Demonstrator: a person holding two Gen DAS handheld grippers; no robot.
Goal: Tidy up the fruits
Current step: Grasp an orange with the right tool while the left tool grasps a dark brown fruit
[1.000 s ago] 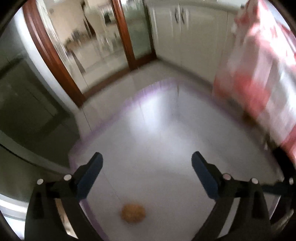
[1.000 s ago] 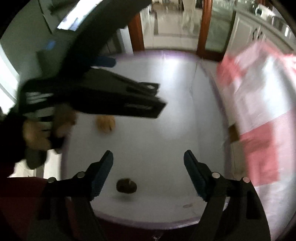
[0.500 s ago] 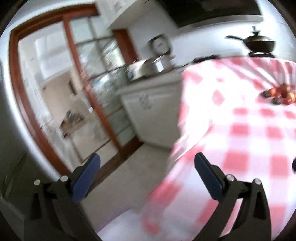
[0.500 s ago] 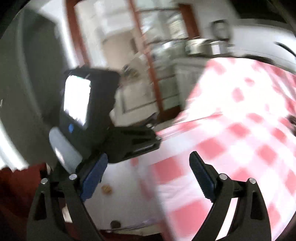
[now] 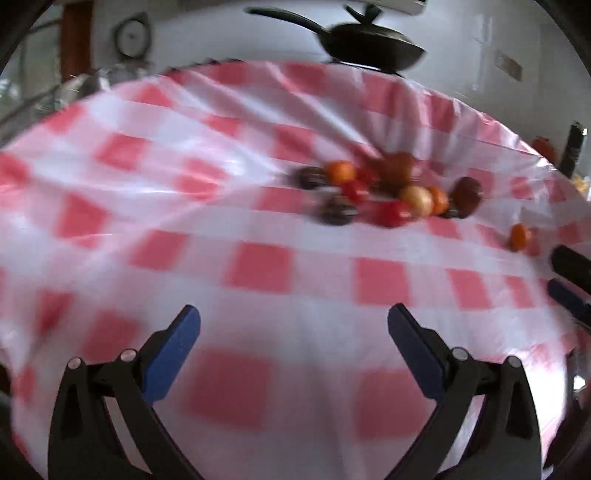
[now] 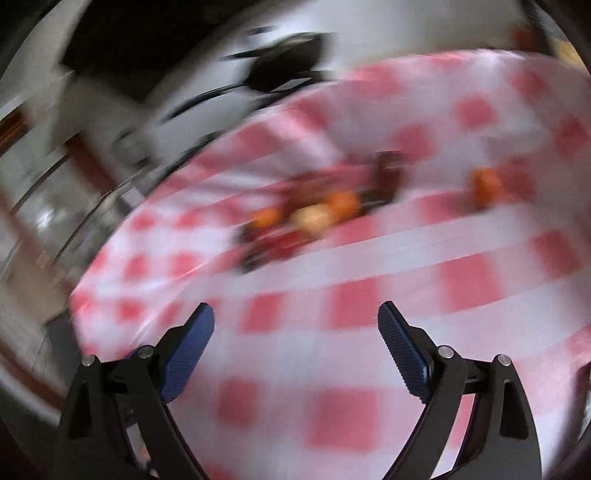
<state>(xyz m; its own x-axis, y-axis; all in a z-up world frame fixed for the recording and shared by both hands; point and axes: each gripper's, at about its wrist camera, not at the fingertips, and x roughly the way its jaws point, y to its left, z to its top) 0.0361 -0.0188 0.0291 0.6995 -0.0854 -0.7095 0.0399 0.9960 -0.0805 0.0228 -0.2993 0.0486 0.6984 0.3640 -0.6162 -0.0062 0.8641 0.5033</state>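
Both cameras are up over the table (image 5: 258, 266) now, red-and-white checked cloth from edge to edge. The left gripper (image 5: 293, 330) hangs above the near part of the cloth, its blue-padded fingers (image 5: 173, 354) spread wide with nothing between them. Same story on the other side: the right gripper (image 6: 295, 328) is splayed apart over the checks, empty, blue pads (image 6: 400, 350) in plain sight.

And there's the fruit! A pile of fruits (image 5: 384, 192) sits toward the far middle of the table in the left view, well apart from the gripper: orange ones, red ones, a pale yellowish one, a couple of dark ones at the near left side of the heap, and a brownish-red one on the right end. They're packed close, several touching; motion blur makes it hard to count them or name the kinds. One small orange fruit (image 5: 520, 237) lies by itself to the right of the heap, near the table's right edge.

The right view is badly smeared, but the same cluster (image 6: 314, 218) shows ahead and slightly left, with the loner orange (image 6: 487, 186) off to the right.

Bare cloth lies between each gripper and the fruit; the cloth does ripple into folds behind the pile. At the far right of the left view, dark blue-tipped parts (image 5: 570, 284) poke in over the table edge, likely the other gripper. Beyond the table, a black lidded pan (image 5: 369, 44) sits against the white wall, and a round dial (image 5: 132, 35) hangs at upper left.
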